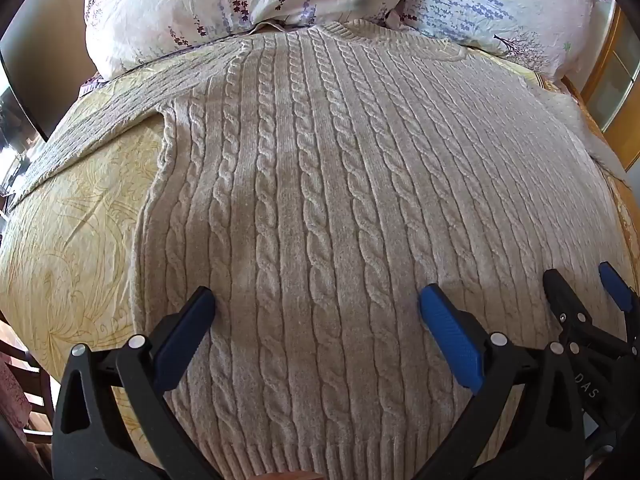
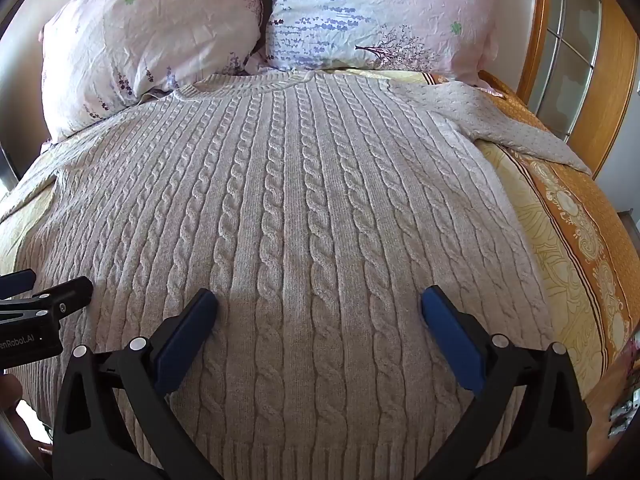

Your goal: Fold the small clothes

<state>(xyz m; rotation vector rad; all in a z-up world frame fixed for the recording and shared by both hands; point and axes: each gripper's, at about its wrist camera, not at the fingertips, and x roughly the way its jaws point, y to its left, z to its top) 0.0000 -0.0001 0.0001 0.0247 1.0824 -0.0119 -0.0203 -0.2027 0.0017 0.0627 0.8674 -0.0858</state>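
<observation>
Hovering over a cream cable-knit sweater (image 1: pixel 320 184) spread flat on the bed (image 1: pixel 80 216), collar toward the pillows (image 1: pixel 224 4); left gripper (image 1: pixel 318 304) and right gripper (image 2: pixel 319 304) both gape wide, holding nothing.

The sweater (image 1: pixel 320 200) lies flat on the bedspread (image 1: pixel 80 220) — collar toward two pillows (image 2: pixel 360 12); sleeves spread sideways.

Two floral pillows (image 2: pixel 152 40) (image 2: pixel 380 16) lie on a yellow bedspread (image 2: pixel 532 216).

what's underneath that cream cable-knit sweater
The cream cable-knit sweater lies flat on a yellow patterned bedspread, which shows beside both its edges. Whatever lies directly beneath the sweater's body is covered.
</observation>
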